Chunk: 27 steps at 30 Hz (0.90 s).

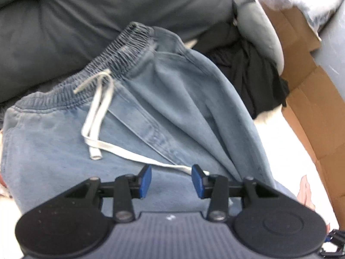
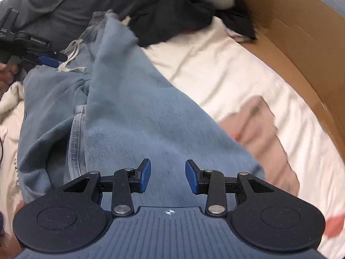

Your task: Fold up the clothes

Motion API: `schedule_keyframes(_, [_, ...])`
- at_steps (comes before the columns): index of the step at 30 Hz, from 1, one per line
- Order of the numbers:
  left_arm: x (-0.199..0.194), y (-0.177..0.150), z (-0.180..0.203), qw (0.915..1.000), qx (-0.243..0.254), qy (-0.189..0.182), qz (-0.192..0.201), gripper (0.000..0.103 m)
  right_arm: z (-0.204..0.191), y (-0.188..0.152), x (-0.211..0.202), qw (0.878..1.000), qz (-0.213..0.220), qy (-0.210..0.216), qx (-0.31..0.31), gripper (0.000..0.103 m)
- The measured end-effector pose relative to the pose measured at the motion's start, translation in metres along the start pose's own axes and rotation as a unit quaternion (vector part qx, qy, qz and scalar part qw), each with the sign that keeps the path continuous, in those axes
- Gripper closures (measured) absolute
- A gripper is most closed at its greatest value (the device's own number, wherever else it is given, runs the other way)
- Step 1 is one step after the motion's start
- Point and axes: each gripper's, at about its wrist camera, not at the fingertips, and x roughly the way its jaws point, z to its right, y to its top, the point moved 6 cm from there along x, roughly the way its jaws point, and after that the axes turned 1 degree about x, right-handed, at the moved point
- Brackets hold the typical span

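Observation:
Faded blue sweatpants (image 1: pixel 163 99) lie on a white bedsheet, with an elastic waistband (image 1: pixel 120 58) and a white drawstring (image 1: pixel 97 112) facing the left wrist camera. My left gripper (image 1: pixel 171 181) hovers open just above the cloth near the drawstring's end, nothing between its blue pads. In the right wrist view the same sweatpants (image 2: pixel 133 116) stretch away, folded lengthwise along a leg. My right gripper (image 2: pixel 168 177) stands open over the leg fabric, holding nothing. The left gripper (image 2: pixel 49 59) shows at the far left near the waistband, held by a hand.
A dark grey garment (image 1: pixel 86 17) lies behind the waistband. Black clothes (image 1: pixel 254 69) and a grey item (image 1: pixel 258 28) are piled at the right. A cardboard box wall (image 2: pixel 297 38) borders the white sheet (image 2: pixel 215 69), which carries a pink print (image 2: pixel 258 129).

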Motion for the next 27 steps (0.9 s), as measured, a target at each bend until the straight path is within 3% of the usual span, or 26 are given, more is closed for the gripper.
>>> schedule_keyframes(6, [0.009,0.017,0.030,0.9965,0.074,-0.001,-0.039,0.058,0.006,-0.025,-0.014,0.998,-0.010,-0.010,0.058,0.061])
schedule_keyframes(12, [0.019,0.012,0.055,0.9906,0.124,0.005,-0.057,0.058,0.011,-0.050,-0.028,0.993,-0.020,-0.020,0.115,0.060])
schedule_keyframes(20, [0.032,0.005,0.088,0.9781,0.191,0.013,-0.081,0.058,-0.010,-0.096,-0.026,0.986,0.019,-0.021,0.163,0.060])
schedule_keyframes(27, [0.040,0.005,0.105,0.9759,0.214,0.004,-0.046,0.058,-0.037,-0.129,-0.027,0.980,0.071,-0.003,0.188,0.058])
